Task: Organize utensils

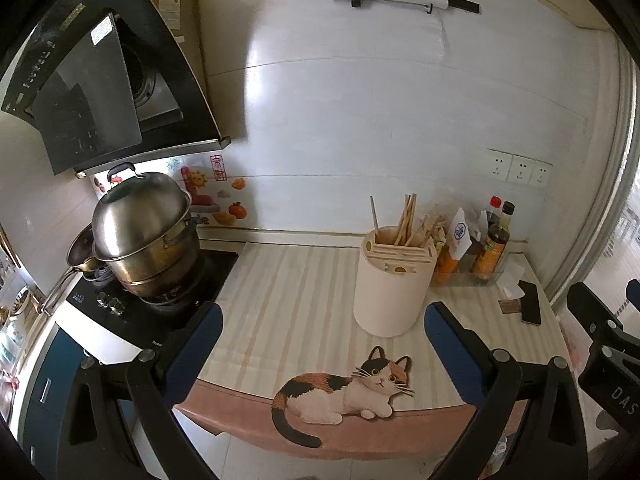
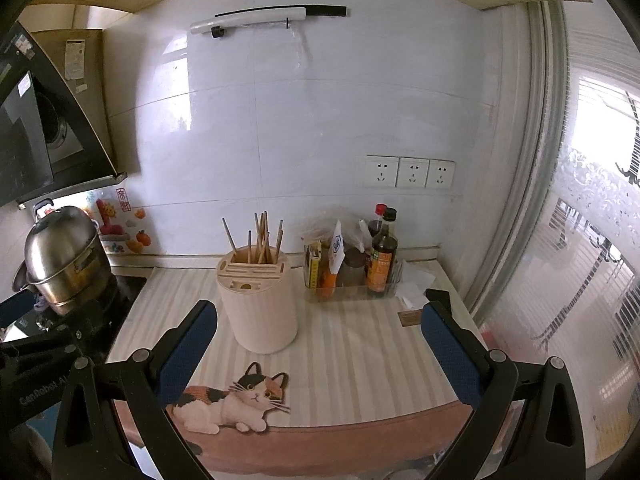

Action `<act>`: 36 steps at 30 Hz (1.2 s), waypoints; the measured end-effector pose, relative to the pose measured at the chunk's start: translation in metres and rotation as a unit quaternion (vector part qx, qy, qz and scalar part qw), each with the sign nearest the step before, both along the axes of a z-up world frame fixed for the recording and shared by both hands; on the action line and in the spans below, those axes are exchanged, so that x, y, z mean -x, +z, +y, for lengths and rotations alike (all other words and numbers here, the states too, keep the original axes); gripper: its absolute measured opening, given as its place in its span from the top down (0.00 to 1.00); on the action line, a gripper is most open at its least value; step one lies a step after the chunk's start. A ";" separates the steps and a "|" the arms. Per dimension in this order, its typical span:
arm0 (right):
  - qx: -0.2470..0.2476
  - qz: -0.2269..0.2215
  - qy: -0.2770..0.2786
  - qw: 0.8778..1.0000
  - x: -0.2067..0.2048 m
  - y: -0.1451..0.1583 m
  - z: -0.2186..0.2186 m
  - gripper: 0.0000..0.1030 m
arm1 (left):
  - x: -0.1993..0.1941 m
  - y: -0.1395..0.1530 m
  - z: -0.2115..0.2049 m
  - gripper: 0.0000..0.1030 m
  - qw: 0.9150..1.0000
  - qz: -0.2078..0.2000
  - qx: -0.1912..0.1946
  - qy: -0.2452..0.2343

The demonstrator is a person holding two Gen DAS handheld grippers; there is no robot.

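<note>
Left wrist view: steel pots (image 1: 144, 236) stack on the stove at left, bottles (image 1: 490, 240) crowd the right corner behind a phone (image 1: 530, 302). On the striped cat mat (image 1: 280, 300) stands a round cream holder (image 1: 394, 284) bristling with wooden chopsticks (image 1: 406, 220), ahead between both grippers' (image 1: 322, 316) (image 2: 320, 316) wide-apart, empty jaws.

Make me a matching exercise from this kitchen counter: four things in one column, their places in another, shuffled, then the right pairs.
Things:
1. chopsticks
2. steel pot
3. phone
4. sauce bottle

Places:
A. on the stove
B. flat on the counter, far right
C. standing in the cream holder
D. in the clear tray by the wall

Pairs: 1-C, 2-A, 3-B, 4-D
</note>
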State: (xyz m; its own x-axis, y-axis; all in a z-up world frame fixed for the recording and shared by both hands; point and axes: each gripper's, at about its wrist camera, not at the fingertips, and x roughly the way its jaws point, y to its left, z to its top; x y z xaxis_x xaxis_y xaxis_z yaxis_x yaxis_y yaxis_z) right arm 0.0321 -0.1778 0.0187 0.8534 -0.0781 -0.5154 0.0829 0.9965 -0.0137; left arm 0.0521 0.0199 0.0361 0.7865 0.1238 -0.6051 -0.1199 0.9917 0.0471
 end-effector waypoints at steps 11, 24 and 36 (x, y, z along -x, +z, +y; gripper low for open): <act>-0.001 0.002 0.003 1.000 -0.007 -0.003 -0.003 0.00 | -0.001 0.003 -0.005 0.00 1.000 -0.003 -0.010 0.001; -0.002 0.004 0.002 1.000 -0.013 -0.003 -0.002 0.00 | -0.002 0.004 -0.006 0.00 1.000 -0.005 -0.010 -0.005; 0.002 0.002 0.001 1.000 -0.016 -0.003 -0.001 0.00 | -0.002 0.005 -0.006 0.00 1.000 -0.005 -0.009 -0.006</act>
